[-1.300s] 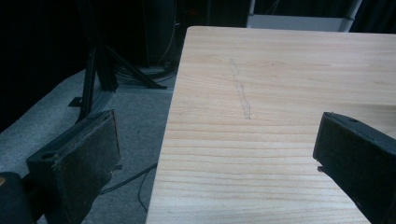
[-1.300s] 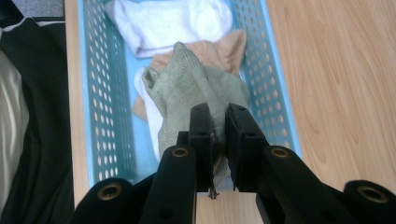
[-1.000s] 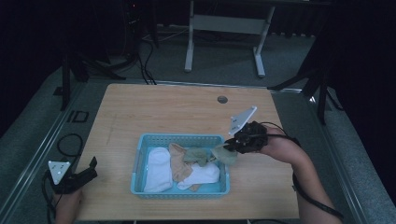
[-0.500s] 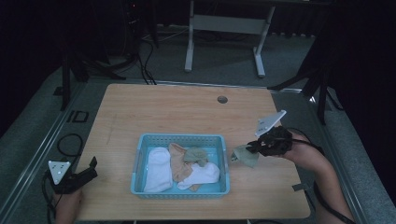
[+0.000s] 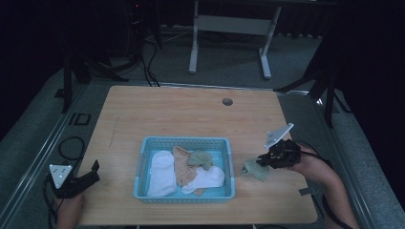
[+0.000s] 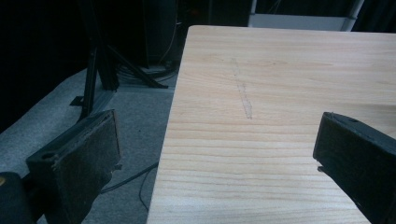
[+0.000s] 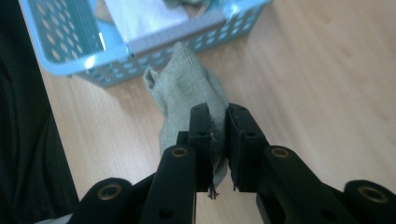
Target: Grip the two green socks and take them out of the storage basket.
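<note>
Two right gripper (image 7: 218, 122) jaws, clamped on green sock (image 7: 187, 88).

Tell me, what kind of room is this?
Probably a lab or studio for recording handling work, not a home. A lone wooden table stands on grey carpet in a dark room, with black stands and cables around it, and a blue basket of socks for practice.

Hidden and cut-off parts

In the right gripper view the pinched end of the crumpled olive-green knit sock (image 7: 187, 93) is hidden between the pads, and the light blue perforated plastic basket (image 7: 60, 42) runs off the top edge. In the high view the tan sock (image 5: 183, 167) lies partly under the white ones, and both forearms leave the bottom edge.
</note>
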### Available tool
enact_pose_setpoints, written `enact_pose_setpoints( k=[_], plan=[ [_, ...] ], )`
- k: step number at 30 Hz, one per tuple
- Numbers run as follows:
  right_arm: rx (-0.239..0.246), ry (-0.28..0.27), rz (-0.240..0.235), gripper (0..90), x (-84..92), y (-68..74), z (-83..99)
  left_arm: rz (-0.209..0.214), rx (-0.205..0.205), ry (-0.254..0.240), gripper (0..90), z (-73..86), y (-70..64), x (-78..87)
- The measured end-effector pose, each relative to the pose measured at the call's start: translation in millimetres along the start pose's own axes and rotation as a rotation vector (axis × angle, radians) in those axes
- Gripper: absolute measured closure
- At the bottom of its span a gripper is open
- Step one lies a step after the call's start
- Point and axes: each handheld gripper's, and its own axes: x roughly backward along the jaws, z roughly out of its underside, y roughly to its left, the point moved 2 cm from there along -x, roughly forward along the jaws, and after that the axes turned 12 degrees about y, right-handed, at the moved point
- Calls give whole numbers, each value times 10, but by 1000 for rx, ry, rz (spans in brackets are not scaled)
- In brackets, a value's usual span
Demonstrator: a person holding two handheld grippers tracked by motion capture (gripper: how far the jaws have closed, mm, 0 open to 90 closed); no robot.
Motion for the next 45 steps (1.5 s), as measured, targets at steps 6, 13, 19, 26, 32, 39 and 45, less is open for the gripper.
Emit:
enact_pose_setpoints(
  k=[6, 13, 19, 26, 32, 39, 45],
  plan=[
    [-26, 31, -44, 807, -273, 11, 166, -1, 0, 1, 4, 0, 0, -1],
    [-40, 51, -79, 805, -488, 18, 261, -3, -1, 1, 4, 0, -2, 0],
    [-54, 96, -87, 803, -668, -12, 297, -4, 1, 2, 4, 0, -1, -2],
    [-70, 136, -85, 802, -782, -52, 297, -3, 4, 3, 4, -1, 1, -2],
    [-75, 147, -79, 706, -767, -85, 286, -4, 4, 2, 4, 0, 0, 0],
    [-76, 92, -36, 654, -491, -130, 169, -5, 2, 3, 4, -1, -1, -2],
    [-43, 73, -8, 646, -308, -110, -50, -5, 4, 2, 4, 0, -1, -1]
  ],
)
